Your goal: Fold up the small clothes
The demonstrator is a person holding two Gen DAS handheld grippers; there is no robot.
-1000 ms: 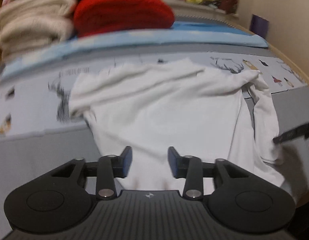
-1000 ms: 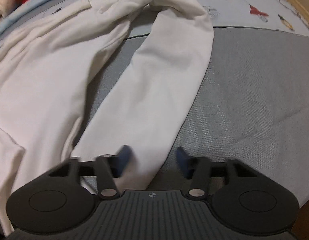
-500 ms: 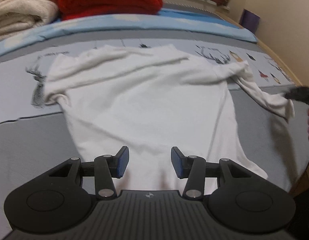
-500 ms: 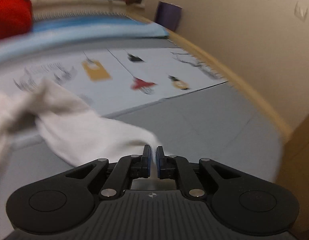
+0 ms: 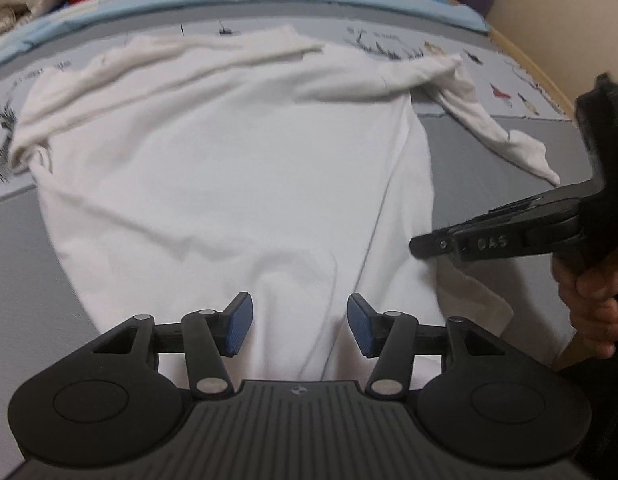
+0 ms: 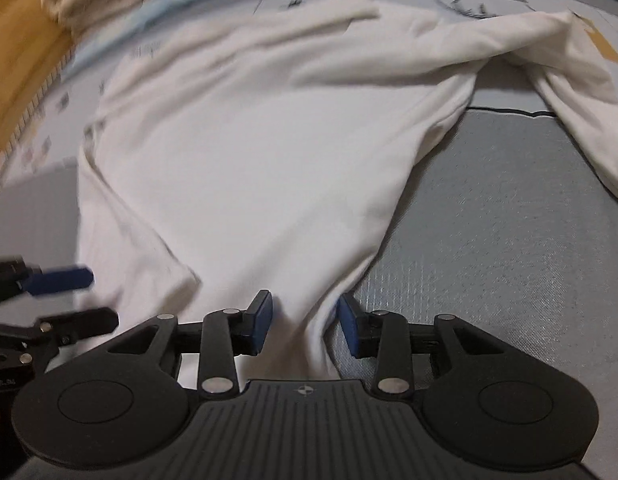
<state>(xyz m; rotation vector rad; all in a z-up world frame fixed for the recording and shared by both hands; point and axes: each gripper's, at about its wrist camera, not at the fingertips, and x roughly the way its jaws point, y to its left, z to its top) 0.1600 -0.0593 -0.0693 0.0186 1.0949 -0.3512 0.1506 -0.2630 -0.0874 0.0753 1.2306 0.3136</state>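
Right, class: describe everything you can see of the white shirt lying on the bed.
The white shirt is a soft, knit-looking long-sleeved top, spread flat but wrinkled on the grey and printed bed cover. Its collar end lies farthest from the cameras, its hem nearest. One sleeve stretches out sideways, off the body. Both grippers, left gripper and right gripper, hang open over the hem edge, with fabric between their pads, not pinched.
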